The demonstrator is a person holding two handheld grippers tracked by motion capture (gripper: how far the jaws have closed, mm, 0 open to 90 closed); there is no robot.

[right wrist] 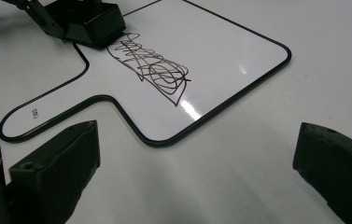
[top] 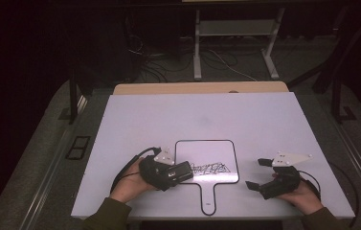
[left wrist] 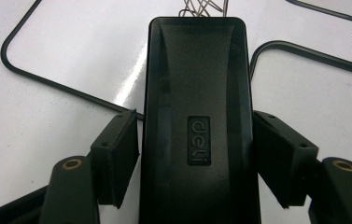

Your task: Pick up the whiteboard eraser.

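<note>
A small paddle-shaped whiteboard (top: 207,152) with a black rim lies on the white tabletop, its handle toward me. A black scribble (top: 211,168) runs across its lower part, seen closer as the scribble (right wrist: 152,65) in the right gripper view. My left gripper (top: 173,173) is shut on a black eraser (top: 186,170) at the board's lower left edge. In the left gripper view both pads of my left gripper (left wrist: 196,154) press the sides of the eraser (left wrist: 194,70), whose far end reaches the scribble. My right gripper (top: 257,173) rests open to the right of the board, with nothing between the jaws of my right gripper (right wrist: 197,137).
The white tabletop (top: 197,115) stretches far beyond the board, with a wooden edge (top: 202,88) at its back. Behind it the dark floor holds cables and a white frame leg (top: 197,48). A cable loops from each gripper near the table's front edge.
</note>
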